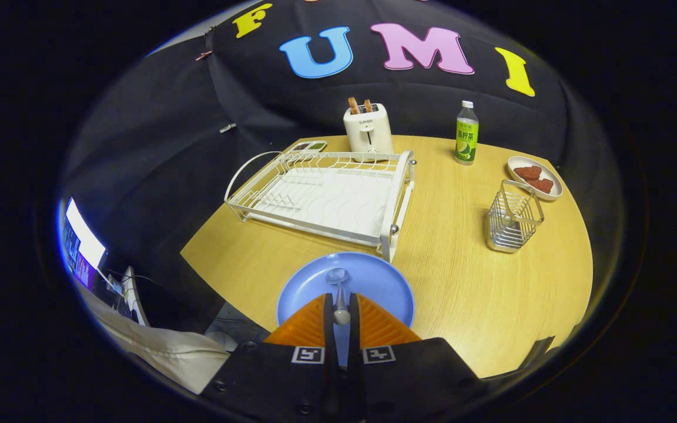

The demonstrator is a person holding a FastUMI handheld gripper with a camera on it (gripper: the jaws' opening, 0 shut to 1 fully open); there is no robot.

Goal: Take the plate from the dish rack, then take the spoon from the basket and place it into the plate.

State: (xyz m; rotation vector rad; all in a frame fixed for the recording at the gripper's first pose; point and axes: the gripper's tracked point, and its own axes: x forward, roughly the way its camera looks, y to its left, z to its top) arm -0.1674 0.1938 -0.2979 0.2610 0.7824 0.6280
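1 relation: the spoon (338, 294) sits between the fingers of the gripper (341, 317), its long axis running straight ahead along them, bowl end forward and over the blue plate (315, 282).
Gripper: both fingers are clamped on the spoon's handle.
Plate: lies flat on the bench (462, 282), directly under and just ahead of the fingers, just in front of the white dish rack (327, 194).
Basket: the wire basket (512, 222) stands well apart, ahead to the right.
Judgement: lowering and letting go looks like all that remains.
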